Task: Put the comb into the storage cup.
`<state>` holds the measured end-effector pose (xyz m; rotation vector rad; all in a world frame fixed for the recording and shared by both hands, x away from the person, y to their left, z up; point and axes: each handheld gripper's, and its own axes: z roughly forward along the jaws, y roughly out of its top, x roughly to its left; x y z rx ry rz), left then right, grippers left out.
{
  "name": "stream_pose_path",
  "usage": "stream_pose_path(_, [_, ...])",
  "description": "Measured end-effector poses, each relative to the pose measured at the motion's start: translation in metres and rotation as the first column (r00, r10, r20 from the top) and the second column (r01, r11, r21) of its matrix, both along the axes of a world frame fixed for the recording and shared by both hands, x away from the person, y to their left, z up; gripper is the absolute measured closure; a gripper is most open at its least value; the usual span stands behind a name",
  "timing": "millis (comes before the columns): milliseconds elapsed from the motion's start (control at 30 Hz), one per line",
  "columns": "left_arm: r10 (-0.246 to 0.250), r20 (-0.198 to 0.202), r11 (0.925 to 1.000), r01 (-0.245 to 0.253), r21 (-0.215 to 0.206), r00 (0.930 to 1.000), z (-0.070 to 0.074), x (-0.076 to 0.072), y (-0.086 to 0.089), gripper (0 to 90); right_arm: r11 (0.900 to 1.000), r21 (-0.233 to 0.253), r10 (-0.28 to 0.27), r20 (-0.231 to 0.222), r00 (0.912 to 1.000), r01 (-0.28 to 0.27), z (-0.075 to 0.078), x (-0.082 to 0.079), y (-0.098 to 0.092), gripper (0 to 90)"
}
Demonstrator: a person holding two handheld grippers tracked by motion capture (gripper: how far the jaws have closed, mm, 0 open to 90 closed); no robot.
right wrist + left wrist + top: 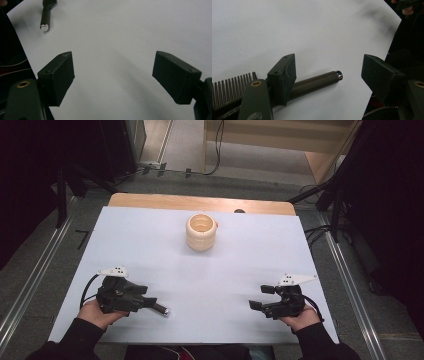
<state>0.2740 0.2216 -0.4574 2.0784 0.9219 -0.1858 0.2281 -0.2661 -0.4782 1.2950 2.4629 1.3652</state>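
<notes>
Left claw [328,75] wide apart over dark rod [317,82], shiny tip

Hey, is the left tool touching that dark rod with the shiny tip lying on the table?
Cannot tell. In the left gripper view, the rod runs from behind one jaw of the open left tool; that jaw hides any contact or gap, and the other jaw stands well clear.

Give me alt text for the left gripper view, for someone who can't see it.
A dark cylindrical handle with a shiny metal end cap lies on a white table, beside the left jaw of the open left gripper, whose two black jaws rise wide apart. Comb-like metal teeth show at the lower left.
</notes>
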Motion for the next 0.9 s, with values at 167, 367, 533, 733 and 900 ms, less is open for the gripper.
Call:
stream_pose_path(167, [-0.002, 0.0, 1.0, 0.002, 0.004, 1.0, 0.0002, 0.0001, -0.0002, 28.3, 1.0, 0.0, -0.003, 0.001, 1.0, 0.003, 0.0001, 0.0, -0.0001, 15.7])
stream_pose_path(367, [-0.002, 0.001, 1.0, 0.002, 0.005, 1.0, 0.0003, -0.0003, -0.0007, 28.3, 1.0, 0.0, -0.007, -0.003, 1.0, 0.007, 0.0, 0.0001, -0.0006, 15.7])
stream_pose_path(533, [-0.006, 0.001, 0.9999, 0.006, 0.008, 1.0, 0.0003, -0.0003, -0.0008, 28.3, 1.0, -0.001, -0.006, -0.005, 1.0, 0.006, -0.0002, 0.0, 0.0, 15.7])
stream_pose_path(733, [-0.003, 0.001, 1.0, 0.003, 0.008, 1.0, 0.0003, -0.0003, -0.0009, 28.3, 1.0, -0.007, -0.005, -0.008, 1.0, 0.005, -0.0006, 0.0001, 0.0, 15.7])
stream_pose_path(900, [-0.004, 0.005, 0.9998, 0.004, 0.019, 1.0, 0.0005, -0.0002, -0.0004, 28.5, 1.0, -0.009, -0.003, -0.007, 1.0, 0.003, -0.0007, 0.0001, -0.0002, 15.7])
